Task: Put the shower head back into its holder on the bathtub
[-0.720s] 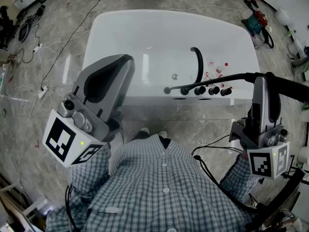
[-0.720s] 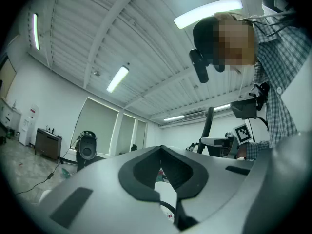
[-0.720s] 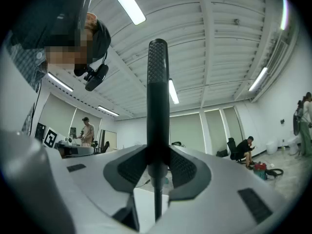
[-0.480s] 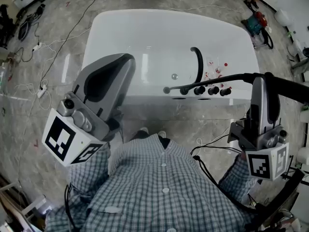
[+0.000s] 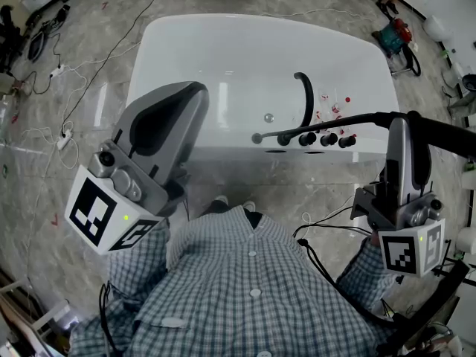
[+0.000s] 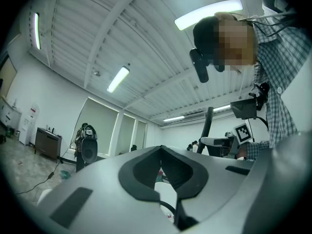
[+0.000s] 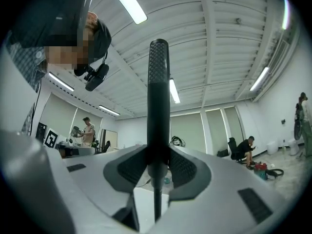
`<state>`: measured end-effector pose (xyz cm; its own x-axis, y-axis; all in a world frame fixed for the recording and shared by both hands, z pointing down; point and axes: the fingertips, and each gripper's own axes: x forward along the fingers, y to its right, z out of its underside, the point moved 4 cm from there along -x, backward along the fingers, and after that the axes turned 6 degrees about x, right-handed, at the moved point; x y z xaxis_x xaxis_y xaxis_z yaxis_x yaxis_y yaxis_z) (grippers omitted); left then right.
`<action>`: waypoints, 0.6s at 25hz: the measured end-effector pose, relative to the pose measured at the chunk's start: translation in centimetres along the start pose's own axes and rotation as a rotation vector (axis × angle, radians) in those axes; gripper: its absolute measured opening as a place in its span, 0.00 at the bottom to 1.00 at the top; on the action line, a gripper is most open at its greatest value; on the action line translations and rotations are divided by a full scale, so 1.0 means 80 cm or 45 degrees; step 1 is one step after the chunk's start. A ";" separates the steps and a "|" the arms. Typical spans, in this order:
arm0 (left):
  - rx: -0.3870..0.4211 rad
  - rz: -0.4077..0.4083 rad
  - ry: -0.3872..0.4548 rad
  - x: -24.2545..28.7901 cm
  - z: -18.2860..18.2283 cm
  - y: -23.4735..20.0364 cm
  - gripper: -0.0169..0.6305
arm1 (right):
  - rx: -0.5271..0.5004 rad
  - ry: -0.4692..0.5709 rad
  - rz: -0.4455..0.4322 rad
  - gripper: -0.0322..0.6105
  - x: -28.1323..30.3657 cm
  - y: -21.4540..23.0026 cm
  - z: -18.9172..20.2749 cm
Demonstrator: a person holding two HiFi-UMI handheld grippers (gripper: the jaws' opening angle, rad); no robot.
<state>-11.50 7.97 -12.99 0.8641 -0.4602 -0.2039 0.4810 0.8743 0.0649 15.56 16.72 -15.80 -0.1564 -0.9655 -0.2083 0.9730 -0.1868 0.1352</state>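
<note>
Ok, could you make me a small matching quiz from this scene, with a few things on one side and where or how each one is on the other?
Things:
1. shower head
2. left gripper
3. bathtub
4. curved spout

States:
a. white, standing on the floor
b. black arch fixed on the tub's rim
c. nothing between its jaws
d. clamped in the right gripper

Pairs: 1-d, 2-c, 3-a, 4-b.
</note>
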 end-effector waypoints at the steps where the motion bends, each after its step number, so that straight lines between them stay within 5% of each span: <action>1: -0.002 0.000 -0.001 0.000 0.001 0.000 0.04 | 0.000 -0.001 0.004 0.26 -0.001 0.001 0.001; 15: -0.021 0.005 -0.014 -0.006 0.008 0.004 0.04 | 0.029 -0.046 -0.002 0.26 0.001 -0.002 0.016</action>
<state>-11.69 8.35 -12.21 0.8675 -0.4585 -0.1928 0.4753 0.8784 0.0497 15.21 16.48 -14.59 -0.1643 -0.9710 -0.1737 0.9687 -0.1920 0.1571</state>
